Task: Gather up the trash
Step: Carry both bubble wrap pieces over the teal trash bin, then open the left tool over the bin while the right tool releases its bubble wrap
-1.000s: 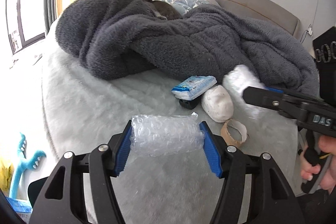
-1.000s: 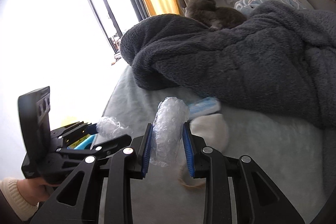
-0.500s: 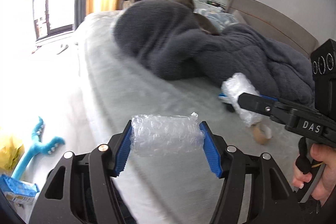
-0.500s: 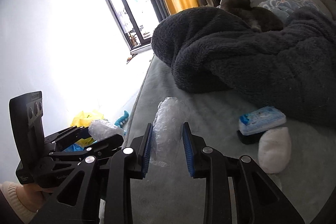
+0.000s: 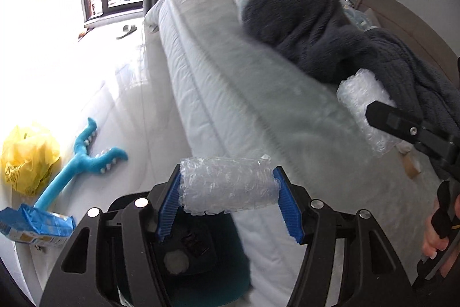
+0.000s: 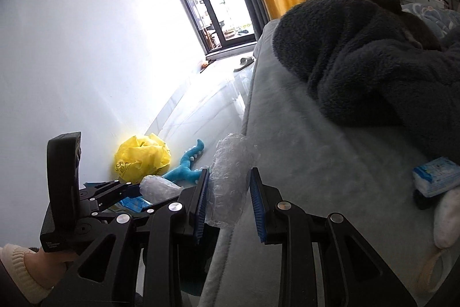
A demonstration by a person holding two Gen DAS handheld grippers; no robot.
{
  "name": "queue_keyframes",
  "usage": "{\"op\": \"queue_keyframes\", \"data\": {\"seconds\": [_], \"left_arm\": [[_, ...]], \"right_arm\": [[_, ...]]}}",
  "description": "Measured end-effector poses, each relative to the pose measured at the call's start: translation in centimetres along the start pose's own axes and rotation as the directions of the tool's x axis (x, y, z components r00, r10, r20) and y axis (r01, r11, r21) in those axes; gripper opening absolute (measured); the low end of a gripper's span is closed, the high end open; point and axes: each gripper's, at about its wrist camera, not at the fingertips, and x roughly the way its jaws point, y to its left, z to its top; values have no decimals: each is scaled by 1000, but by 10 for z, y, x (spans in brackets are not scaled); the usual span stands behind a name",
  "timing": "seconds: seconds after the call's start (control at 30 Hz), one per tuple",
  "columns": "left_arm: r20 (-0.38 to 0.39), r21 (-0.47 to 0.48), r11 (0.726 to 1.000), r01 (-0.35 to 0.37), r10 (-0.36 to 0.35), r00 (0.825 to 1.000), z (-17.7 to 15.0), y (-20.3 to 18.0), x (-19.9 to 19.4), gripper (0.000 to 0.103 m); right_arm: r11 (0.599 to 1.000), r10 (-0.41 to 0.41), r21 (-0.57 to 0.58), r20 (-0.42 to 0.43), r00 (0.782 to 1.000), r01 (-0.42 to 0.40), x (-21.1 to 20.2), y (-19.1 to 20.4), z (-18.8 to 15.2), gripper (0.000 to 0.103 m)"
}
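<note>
With each gripper's jaws pinching a roll of bubble wrap, the left gripper (image 5: 228,202) hanging its roll (image 5: 227,184) over the dark bin (image 5: 201,261) beside the bed (image 5: 258,94), I'd centre it there before letting go.

Both tongs: black plastic frames, silver screws, ribbed blue pads (image 5: 169,206). Left hand (image 6: 43,263): bare skin, cream ribbed cuff. Right hand (image 5: 440,238): pale painted nails.

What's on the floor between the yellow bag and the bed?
A blue plush toy lies on the white floor between the yellow bag and the bed. It shows in the left wrist view, and also in the right wrist view.
</note>
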Motion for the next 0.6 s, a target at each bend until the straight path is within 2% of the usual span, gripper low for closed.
{"op": "queue_keyframes", "data": {"seconds": [0.27, 0.6], "left_arm": [[-135, -70, 997, -26, 16, 991, -24, 48, 12, 65], [-314, -156, 986, -53, 1, 949, -57, 100, 31, 66]], "right_arm": [[997, 54, -46, -62, 997, -57, 38, 42, -6, 28], [994, 68, -74, -151, 986, -80, 84, 76, -16, 28]]}}
